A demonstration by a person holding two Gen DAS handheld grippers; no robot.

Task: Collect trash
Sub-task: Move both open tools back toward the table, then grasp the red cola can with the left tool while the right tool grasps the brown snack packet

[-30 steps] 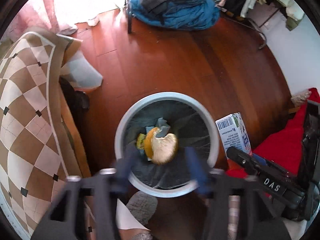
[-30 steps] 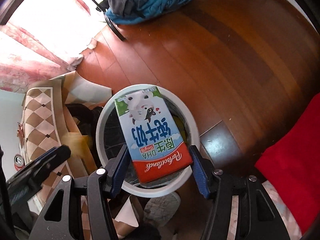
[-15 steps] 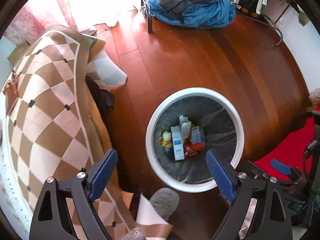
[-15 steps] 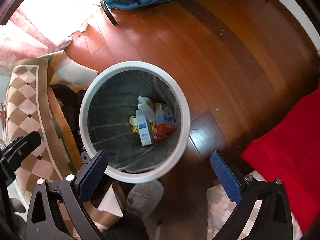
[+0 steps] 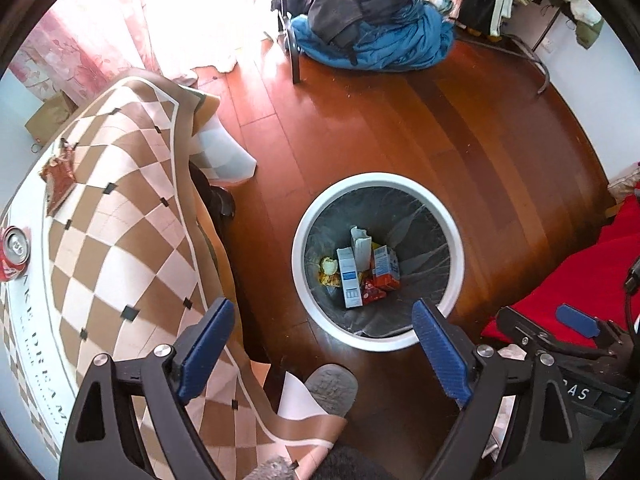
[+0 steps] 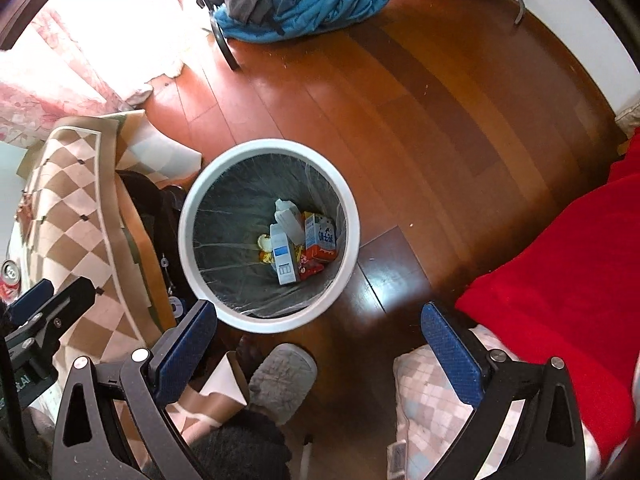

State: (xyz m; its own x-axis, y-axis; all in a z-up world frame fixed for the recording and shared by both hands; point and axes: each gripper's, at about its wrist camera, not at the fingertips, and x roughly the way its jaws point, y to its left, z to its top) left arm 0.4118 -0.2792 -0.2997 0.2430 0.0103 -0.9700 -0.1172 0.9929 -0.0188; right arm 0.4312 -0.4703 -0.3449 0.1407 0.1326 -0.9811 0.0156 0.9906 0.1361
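Both grippers, left (image 5: 320, 344) and right (image 6: 316, 344), are gaping wide, empty, over the bin (image 5: 460, 256). Next: approaching the can (image 5: 14, 252) at the table (image 5: 24, 336) edge, straddling it squarely.

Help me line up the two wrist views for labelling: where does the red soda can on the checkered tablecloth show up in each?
Left wrist: the red soda can stands at the far left edge, about mid-height, on the checkered tablecloth.
Right wrist: the same can is at the far left edge, partly cut off, above the other gripper.
Shared landmark: the white-rimmed trash bin, right of the tablecloth in both.
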